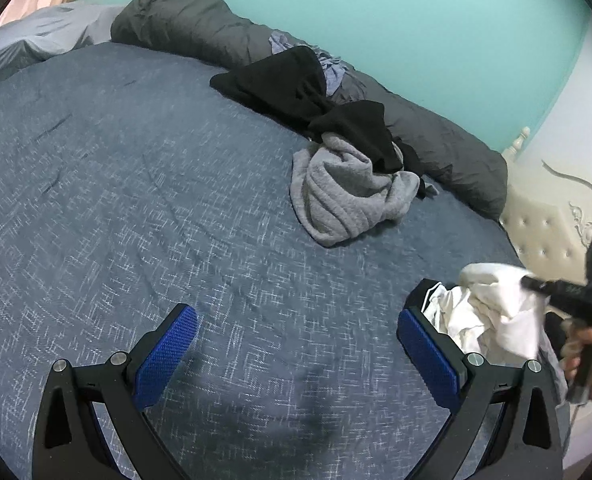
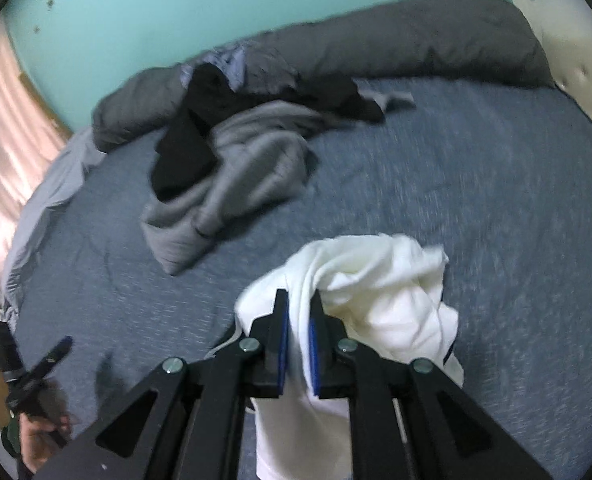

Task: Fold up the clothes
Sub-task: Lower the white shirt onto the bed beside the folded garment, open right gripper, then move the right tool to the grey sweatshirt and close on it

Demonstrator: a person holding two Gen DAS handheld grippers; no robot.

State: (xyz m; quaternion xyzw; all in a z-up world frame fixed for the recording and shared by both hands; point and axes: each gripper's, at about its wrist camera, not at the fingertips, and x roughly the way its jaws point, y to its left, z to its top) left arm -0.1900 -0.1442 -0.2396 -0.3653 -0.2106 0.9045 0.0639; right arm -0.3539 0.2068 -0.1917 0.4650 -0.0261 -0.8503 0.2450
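Over the blue woven bedspread (image 1: 135, 200) my left gripper (image 1: 296, 344) hangs with its blue-padded fingers spread wide and nothing between them, ready, I'd judge, to take a second edge. Further right, toward the rolled dark grey duvet (image 1: 199, 28), a crumpled grey fleece garment (image 1: 344, 196) lies bunched under a black one (image 1: 291, 80), both unfolded. At the right, my right gripper (image 2: 299, 312) is clamped on a bunched white cotton shirt (image 2: 384, 280), lifted clear of the bed, probably so it can hang open; motion blur leaves that unsure.
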